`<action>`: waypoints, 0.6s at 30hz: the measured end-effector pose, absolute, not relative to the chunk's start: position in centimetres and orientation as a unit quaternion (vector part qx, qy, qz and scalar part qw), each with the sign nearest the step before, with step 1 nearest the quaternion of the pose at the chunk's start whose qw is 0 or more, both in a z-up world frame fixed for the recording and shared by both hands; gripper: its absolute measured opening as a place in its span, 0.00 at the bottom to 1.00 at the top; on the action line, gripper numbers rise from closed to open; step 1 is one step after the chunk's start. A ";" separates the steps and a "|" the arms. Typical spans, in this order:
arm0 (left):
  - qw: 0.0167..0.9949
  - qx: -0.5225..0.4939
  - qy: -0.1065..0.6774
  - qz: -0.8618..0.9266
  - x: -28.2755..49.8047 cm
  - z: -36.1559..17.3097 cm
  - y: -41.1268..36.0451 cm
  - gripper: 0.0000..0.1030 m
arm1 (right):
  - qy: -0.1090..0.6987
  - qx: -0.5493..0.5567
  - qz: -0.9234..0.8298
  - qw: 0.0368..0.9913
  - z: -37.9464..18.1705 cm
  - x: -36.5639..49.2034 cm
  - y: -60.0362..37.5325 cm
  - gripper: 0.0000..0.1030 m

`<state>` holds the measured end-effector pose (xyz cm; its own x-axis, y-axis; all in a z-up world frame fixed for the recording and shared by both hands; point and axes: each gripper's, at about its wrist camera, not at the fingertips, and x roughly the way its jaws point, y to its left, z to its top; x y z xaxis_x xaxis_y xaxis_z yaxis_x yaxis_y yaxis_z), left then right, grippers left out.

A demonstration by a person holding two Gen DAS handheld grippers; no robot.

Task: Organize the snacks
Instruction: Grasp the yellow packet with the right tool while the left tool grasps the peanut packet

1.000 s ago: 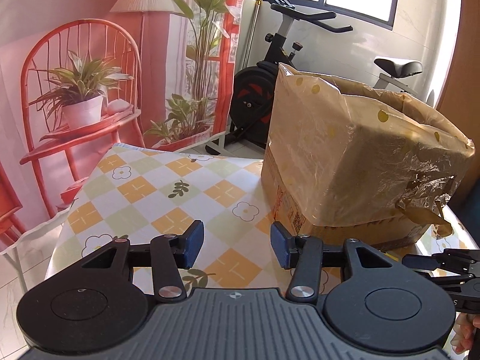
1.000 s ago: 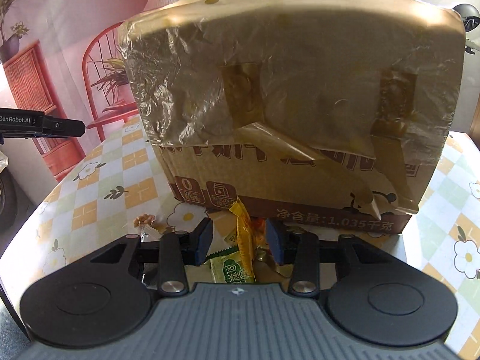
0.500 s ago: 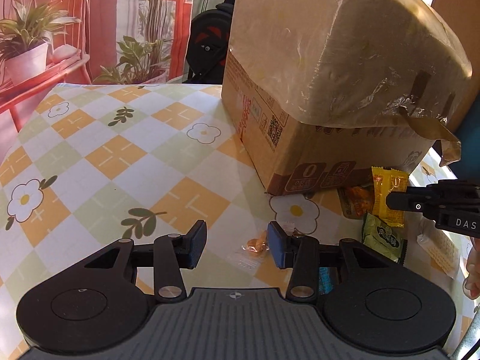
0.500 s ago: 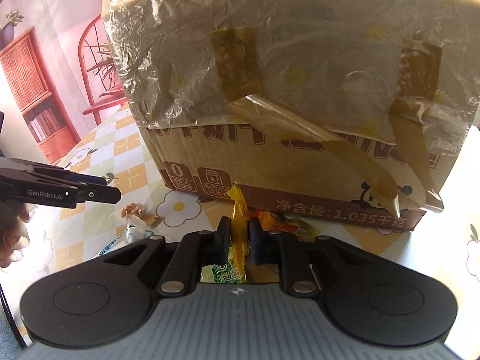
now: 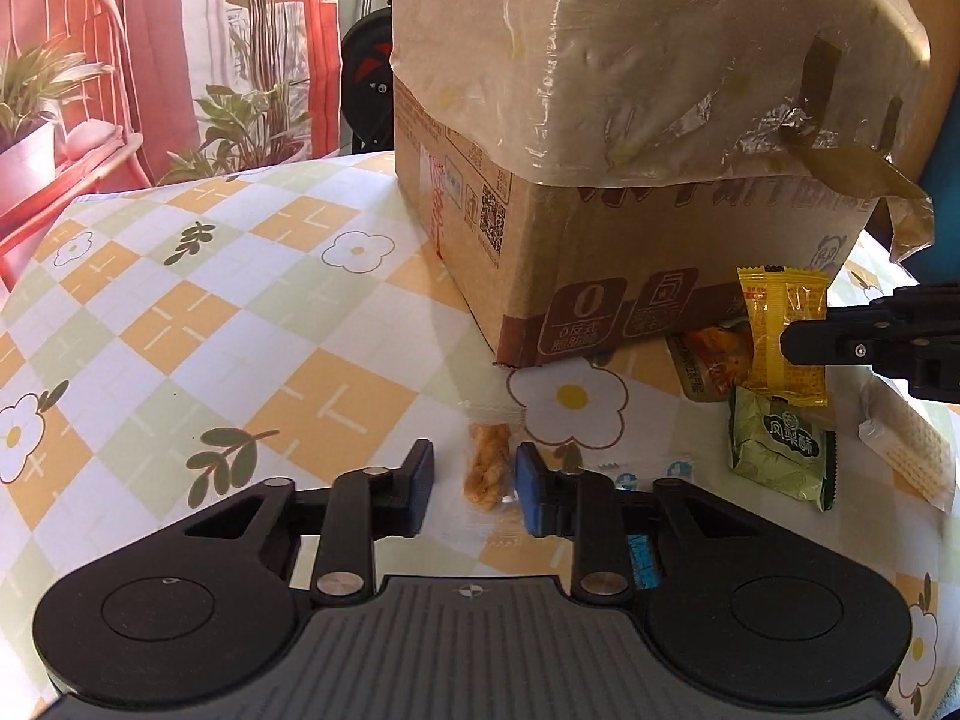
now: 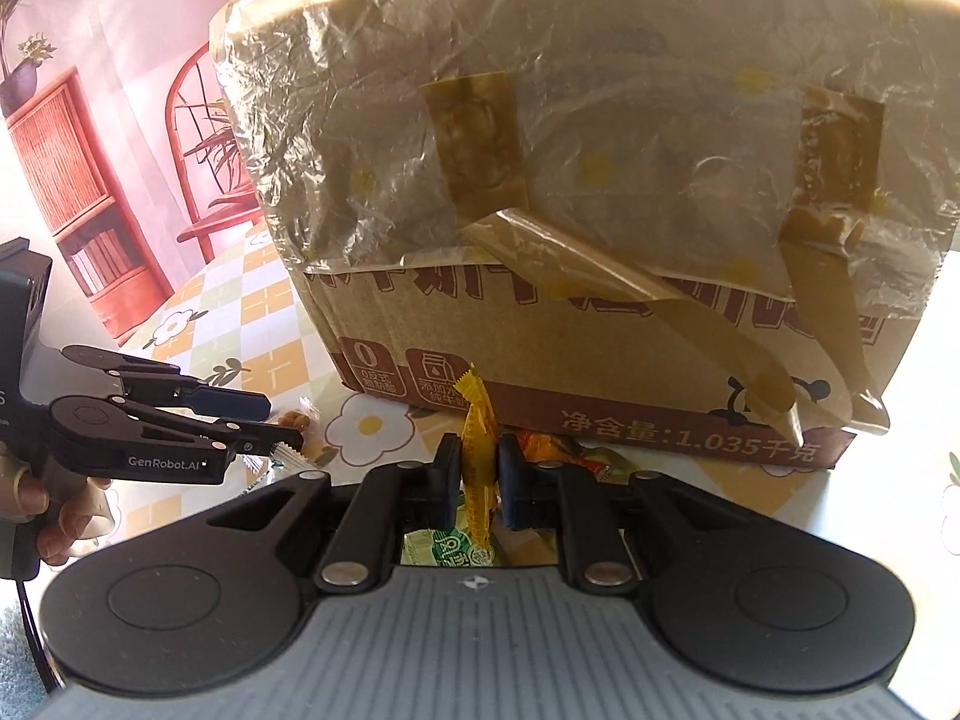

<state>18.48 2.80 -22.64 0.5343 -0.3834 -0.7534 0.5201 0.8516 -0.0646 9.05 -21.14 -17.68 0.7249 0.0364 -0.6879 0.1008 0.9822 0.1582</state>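
Beside the near corner of the cardboard box [image 5: 600, 252], the left gripper [image 5: 474, 483] is now hanging low over the checked tablecloth [image 5: 240, 312], having dropped from a higher view a second ago. Its jaws have just been closing around a small clear-wrapped twisted snack [image 5: 487, 471], which is lying between them, though a gap is still showing on one side. In front of the box's printed face, the right gripper [image 6: 480, 468], spread a second ago, is now pinching a yellow packet [image 6: 477, 420] upright on its edge. A green packet [image 5: 777, 456] is waiting just below it. Both hands appear to be securing a snack each, probably for sorting next.
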 end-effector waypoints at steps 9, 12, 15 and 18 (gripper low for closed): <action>0.890 0.052 0.385 -0.238 16.6 -20.3 3.6 0.17 | 0.360 0.095 -0.005 0.928 -16.6 7.9 -20.4 0.13; 0.901 0.043 0.368 -0.227 16.1 -18.5 4.1 0.17 | 0.348 0.093 0.000 0.933 -15.7 7.3 -20.0 0.13; 0.911 0.040 0.348 -0.217 15.2 -16.7 4.3 0.17 | 0.333 0.090 0.005 0.939 -14.5 6.7 -19.6 0.13; 0.921 0.032 0.324 -0.212 14.2 -14.4 4.2 0.18 | 0.310 0.091 0.011 0.946 -12.9 6.0 -19.4 0.13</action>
<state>14.24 4.23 -14.37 0.7001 -0.3697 -0.6108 0.4107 0.9083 -0.0791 6.03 -19.41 -12.95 0.8071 0.0770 -0.5854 0.0362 0.9831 0.1792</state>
